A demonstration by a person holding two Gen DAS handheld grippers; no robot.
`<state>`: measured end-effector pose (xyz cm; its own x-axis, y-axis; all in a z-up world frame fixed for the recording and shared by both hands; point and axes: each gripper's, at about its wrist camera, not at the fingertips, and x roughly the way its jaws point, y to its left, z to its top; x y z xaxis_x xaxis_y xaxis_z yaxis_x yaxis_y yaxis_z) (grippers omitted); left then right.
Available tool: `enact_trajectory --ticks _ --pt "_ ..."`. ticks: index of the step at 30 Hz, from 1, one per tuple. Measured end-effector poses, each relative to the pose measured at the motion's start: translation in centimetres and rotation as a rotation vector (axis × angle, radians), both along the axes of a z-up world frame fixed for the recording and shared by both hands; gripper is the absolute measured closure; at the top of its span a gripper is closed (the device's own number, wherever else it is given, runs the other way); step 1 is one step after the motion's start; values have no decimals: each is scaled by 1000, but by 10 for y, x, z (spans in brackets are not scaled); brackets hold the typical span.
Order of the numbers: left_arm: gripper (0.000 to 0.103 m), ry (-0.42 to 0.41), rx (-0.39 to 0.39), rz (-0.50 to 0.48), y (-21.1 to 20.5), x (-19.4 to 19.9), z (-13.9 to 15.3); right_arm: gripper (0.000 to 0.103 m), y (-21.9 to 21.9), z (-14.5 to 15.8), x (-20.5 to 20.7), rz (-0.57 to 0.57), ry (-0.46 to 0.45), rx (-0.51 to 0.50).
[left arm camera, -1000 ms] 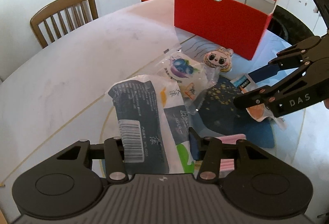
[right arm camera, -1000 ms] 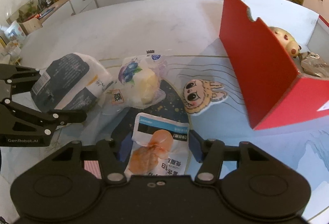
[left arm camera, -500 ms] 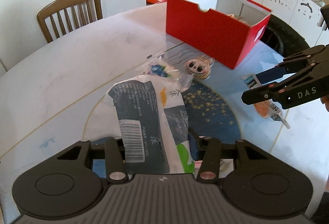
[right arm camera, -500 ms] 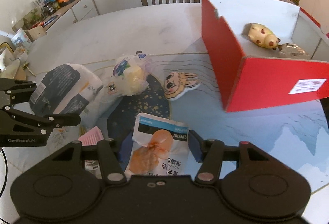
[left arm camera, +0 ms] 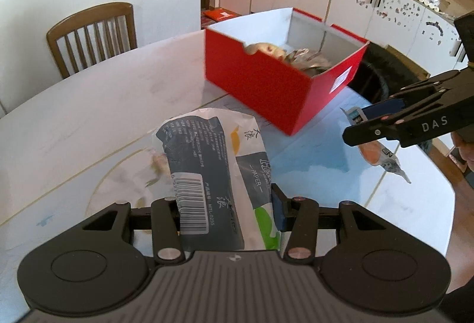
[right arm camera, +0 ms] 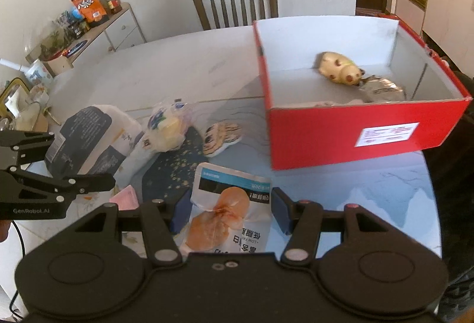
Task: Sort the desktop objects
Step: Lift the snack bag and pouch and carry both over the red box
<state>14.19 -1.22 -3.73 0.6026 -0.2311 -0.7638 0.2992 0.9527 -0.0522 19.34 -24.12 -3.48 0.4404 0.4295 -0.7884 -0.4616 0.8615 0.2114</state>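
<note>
**Both packs held above the table, box ahead**

Kitchen, round table (right arm camera: 192, 62). Left gripper (left arm camera: 225, 204) clamps tissue pack (left arm camera: 213, 163): soft, light, mid-body hold. Right gripper (right arm camera: 226, 212) pinches snack pouch (right arm camera: 228, 213): slippery film, limp. Red box (right arm camera: 355, 133) near table's far edge.

Toy (right arm camera: 340, 71) and wrapper (right arm camera: 382, 89) in box (right arm camera: 367, 130), chair (right arm camera: 235, 1) behind table (right arm camera: 177, 71)

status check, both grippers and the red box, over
Left gripper shut on tissue pack. Right gripper shut on snack pouch. Both lifted, red box ahead, open, toy and foil bag inside. Path clear.
</note>
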Motion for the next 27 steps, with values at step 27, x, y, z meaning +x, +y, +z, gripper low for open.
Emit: enact_trajectory --ticks 27 --pt "56 -31 -19 -45 -146 91 37 46 -111 48 93 24 -101 23"
